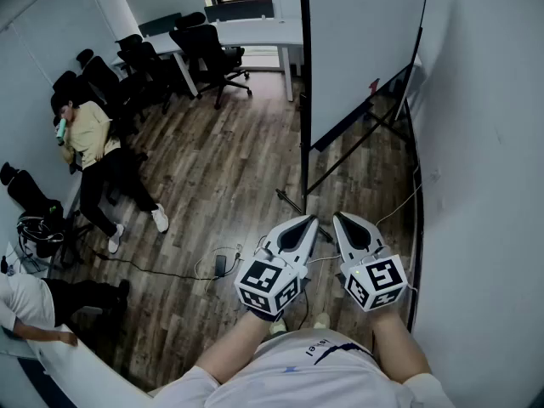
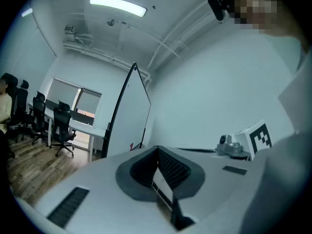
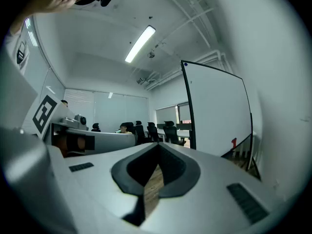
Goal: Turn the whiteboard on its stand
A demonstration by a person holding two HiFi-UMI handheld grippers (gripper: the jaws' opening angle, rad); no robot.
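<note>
Now, in the head view, the left gripper (image 1: pixel 311 222) and right gripper (image 1: pixel 339 218) sit side by side at six o'clock, each with jaws pressed together on nothing. The whiteboard (image 1: pixel 365 41) stands upright on its stand (image 1: pixel 353 147) at one o'clock, well apart from them, beside the wall (image 1: pixel 484 143).

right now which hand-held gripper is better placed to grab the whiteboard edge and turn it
Left, probably. In the head view the left hand-held gripper sits right below the near black edge of the whiteboard; the right hand-held gripper faces its flat side. Both are shut, empty.
</note>
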